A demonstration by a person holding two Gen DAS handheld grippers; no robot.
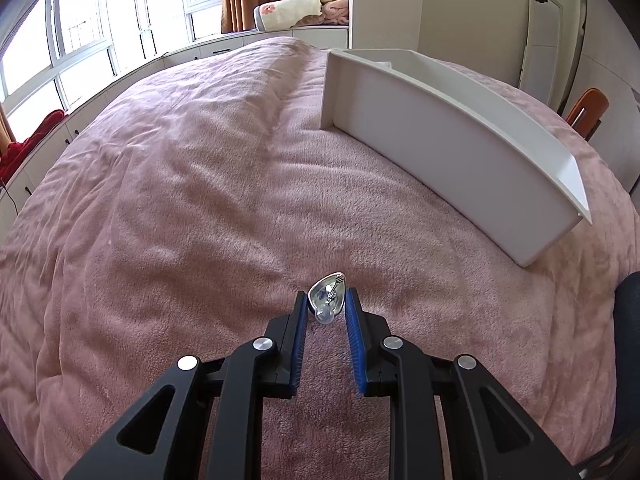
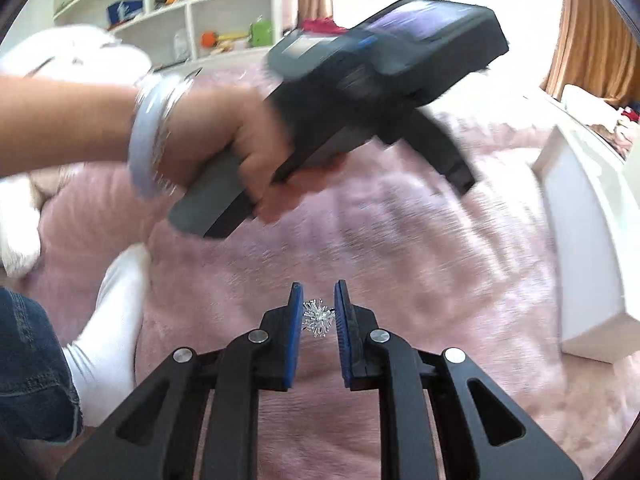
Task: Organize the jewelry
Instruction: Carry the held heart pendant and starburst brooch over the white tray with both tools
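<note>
Left gripper [image 1: 327, 300] clamped on silver pear-shaped earring [image 1: 326, 299], pinched at fingertips above pink blanket [image 1: 180, 200]. Right gripper [image 2: 318, 300] grips spiky silver earring [image 2: 317, 319] between pads. White tray [image 1: 452, 148] well apart, ahead-right.

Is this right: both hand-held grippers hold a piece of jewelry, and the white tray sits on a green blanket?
Not quite: the blanket is pink, not green, as the left wrist view shows. The rest holds: the left hand-held gripper grips a silver teardrop earring, the right hand-held gripper grips a spiky silver piece, and the white tray sits on the blanket.
</note>
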